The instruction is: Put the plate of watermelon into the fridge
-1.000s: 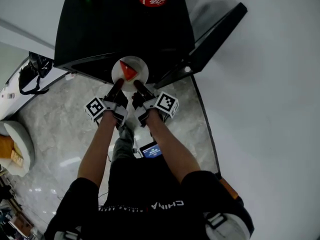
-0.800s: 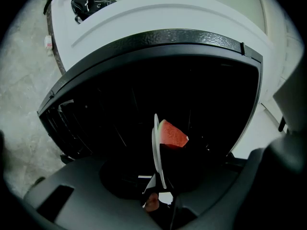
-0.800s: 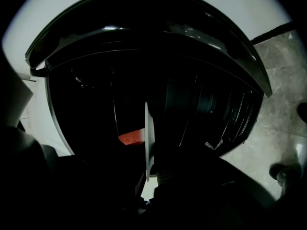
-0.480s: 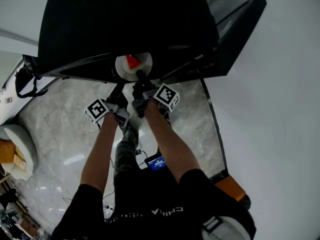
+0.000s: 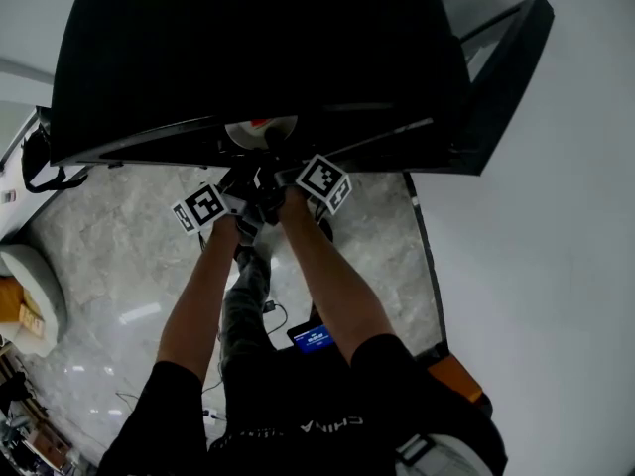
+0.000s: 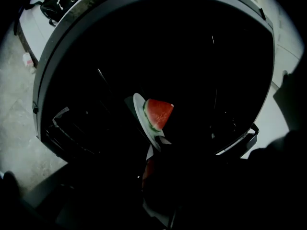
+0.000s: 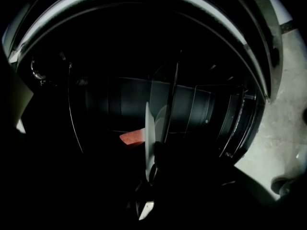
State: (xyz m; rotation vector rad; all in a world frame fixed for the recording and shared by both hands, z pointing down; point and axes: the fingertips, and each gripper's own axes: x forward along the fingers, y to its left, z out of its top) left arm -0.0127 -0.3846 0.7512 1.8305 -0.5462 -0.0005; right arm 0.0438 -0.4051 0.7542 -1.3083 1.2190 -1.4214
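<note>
A white plate point(image 5: 260, 130) with a red watermelon wedge point(image 5: 260, 123) shows only as a sliver under the top front edge of the black fridge point(image 5: 258, 58). Both grippers hold its near rim. In the left gripper view the plate point(image 6: 140, 115) stands tilted inside the dark fridge, the wedge point(image 6: 158, 113) on it, and my left gripper point(image 6: 156, 145) is shut on its rim. The right gripper view has the plate point(image 7: 149, 133) edge-on, the wedge point(image 7: 132, 137) to its left, and my right gripper point(image 7: 151, 169) shut on the rim. The jaws are very dark in both gripper views.
The fridge door point(image 5: 501, 77) stands open at the right, next to a white wall. Wire shelf lines show inside the fridge point(image 7: 192, 104). A black bag point(image 5: 40, 162) lies at the left. On the marble floor are a round cushion point(image 5: 30, 296) and a blue-screened device point(image 5: 316, 337).
Both grippers have carried the plate forward, from in front of the fridge to inside it, so it is now mostly hidden. The bottles on the fridge top have left the view.
</note>
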